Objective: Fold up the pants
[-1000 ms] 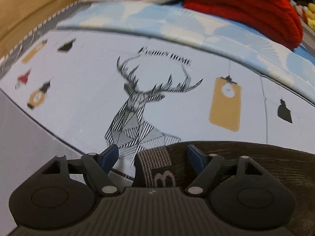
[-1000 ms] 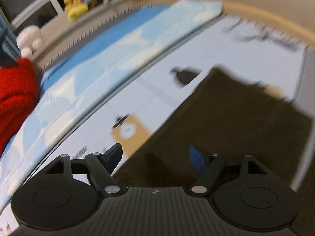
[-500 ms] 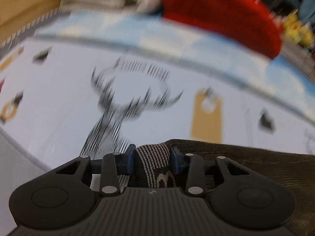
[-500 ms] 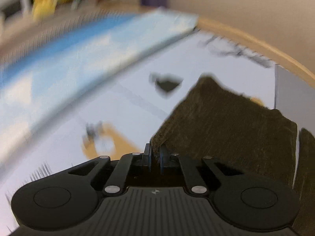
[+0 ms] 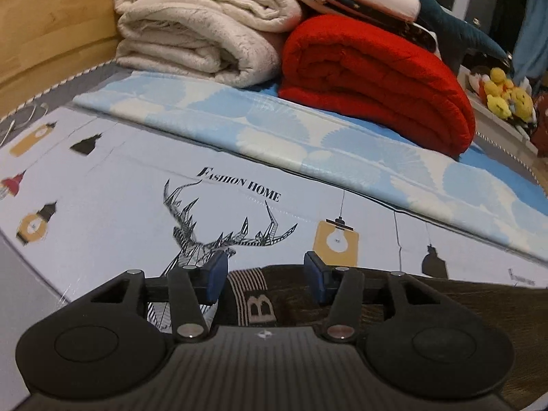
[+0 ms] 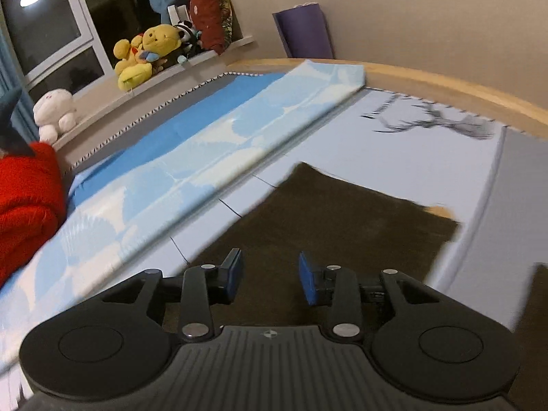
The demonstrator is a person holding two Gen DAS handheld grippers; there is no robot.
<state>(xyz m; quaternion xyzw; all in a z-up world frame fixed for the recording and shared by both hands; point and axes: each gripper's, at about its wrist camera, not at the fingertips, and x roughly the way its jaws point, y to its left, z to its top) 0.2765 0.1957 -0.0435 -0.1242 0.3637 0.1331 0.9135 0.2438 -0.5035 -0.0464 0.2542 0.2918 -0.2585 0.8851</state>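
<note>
Dark brown pants (image 5: 411, 294) lie flat on the pale printed bed sheet (image 5: 137, 205). Their striped waistband (image 5: 251, 294), marked with a letter B, sits low in the left wrist view. My left gripper (image 5: 265, 274) hovers over it with jaws opening; the band lies between the blue pads (image 5: 215, 274) with a gap on each side. In the right wrist view the pants (image 6: 342, 212) stretch away as a flat dark panel. My right gripper (image 6: 270, 274) is above them, jaws opening, with nothing pinched between its pads (image 6: 306, 277).
A folded light-blue patterned sheet (image 5: 308, 137) runs along the bed behind the pants. A red blanket (image 5: 370, 78) and a cream blanket (image 5: 198, 34) are stacked at the back. Plush toys (image 6: 147, 51) sit on the window ledge. A wooden bed frame (image 6: 445, 85) borders the mattress.
Half a second ago both grippers were shut on the pants, the left on the waistband and the right on an edge. Both have let go and lifted, and the fabric lies flat.
</note>
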